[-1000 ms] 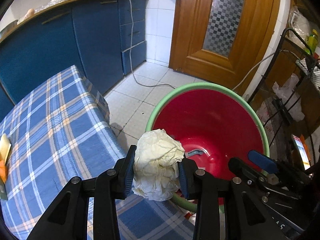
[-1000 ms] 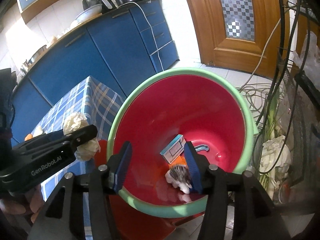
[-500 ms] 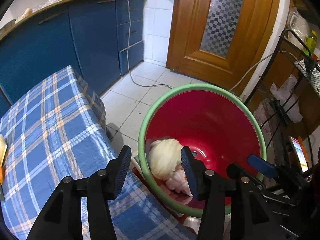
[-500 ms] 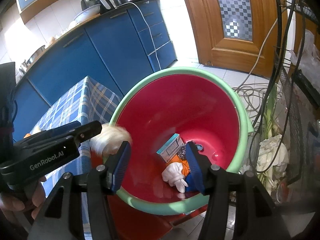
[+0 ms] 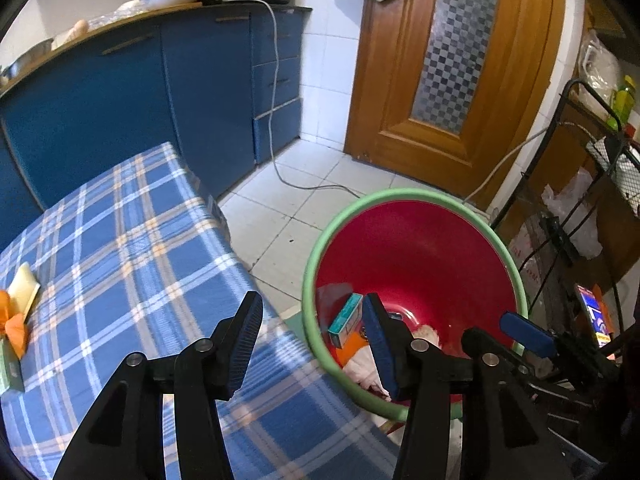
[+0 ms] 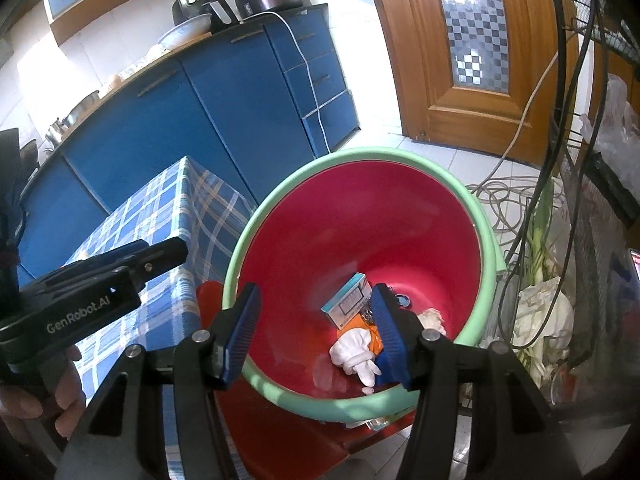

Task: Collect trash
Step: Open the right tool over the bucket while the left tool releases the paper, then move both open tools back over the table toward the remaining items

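Inside the red bucket point(image 6: 360, 216) with a green rim: a small box point(image 6: 347, 303), white crumpled paper point(image 6: 354, 354), an orange wrapper point(image 5: 352, 346). Beside it, a blue checked tablecloth point(image 5: 120, 248). Behind, blue cupboards point(image 5: 160, 88), white floor tiles point(image 5: 288, 208), a wooden door point(image 5: 460, 60). Left gripper point(image 5: 312, 336) spread, empty. Right gripper point(image 6: 316, 332) spread, empty.

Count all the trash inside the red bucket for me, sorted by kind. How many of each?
In the red bucket, as far as the right wrist view shows:
Small cardboard box: 1
Crumpled white paper wads: 2
Orange wrapper: 1
Total: 4
Something may be hidden behind the right gripper's finger.
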Available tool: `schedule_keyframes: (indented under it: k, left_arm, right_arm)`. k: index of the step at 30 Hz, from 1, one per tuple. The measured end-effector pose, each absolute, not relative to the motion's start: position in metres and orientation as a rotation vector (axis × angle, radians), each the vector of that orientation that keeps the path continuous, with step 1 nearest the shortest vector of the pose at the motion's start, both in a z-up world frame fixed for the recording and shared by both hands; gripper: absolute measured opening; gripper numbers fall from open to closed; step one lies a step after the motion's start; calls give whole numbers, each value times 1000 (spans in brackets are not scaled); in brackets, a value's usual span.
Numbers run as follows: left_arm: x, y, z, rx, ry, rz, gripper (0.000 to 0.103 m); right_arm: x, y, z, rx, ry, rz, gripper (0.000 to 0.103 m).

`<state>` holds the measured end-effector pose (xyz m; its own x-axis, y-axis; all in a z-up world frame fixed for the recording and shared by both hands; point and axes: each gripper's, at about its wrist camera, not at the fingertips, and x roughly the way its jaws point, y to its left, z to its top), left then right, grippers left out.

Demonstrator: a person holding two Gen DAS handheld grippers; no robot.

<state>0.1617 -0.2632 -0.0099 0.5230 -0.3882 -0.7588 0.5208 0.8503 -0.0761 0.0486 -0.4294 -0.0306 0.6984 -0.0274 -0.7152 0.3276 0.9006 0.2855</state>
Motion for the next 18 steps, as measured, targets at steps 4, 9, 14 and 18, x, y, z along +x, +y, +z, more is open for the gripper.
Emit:
schedule_keyframes:
  k: [4,9,14,18]
  left_arm:
    - [159,-249,-5,150,852,-523,53]
    - [155,-230,1,130,837,-499,53]
    - [150,-207,7,107,819,-466,53]
    - [146,-187,11,85,808,-437,53]
  right_arm:
    - [48,-421,-25,401,768,-196,59]
    - [48,-410,-17,384,756,-181,61]
    - [48,-395,-9,363,745,-160,61]
    - [49,-382,-2,344,735,-140,61]
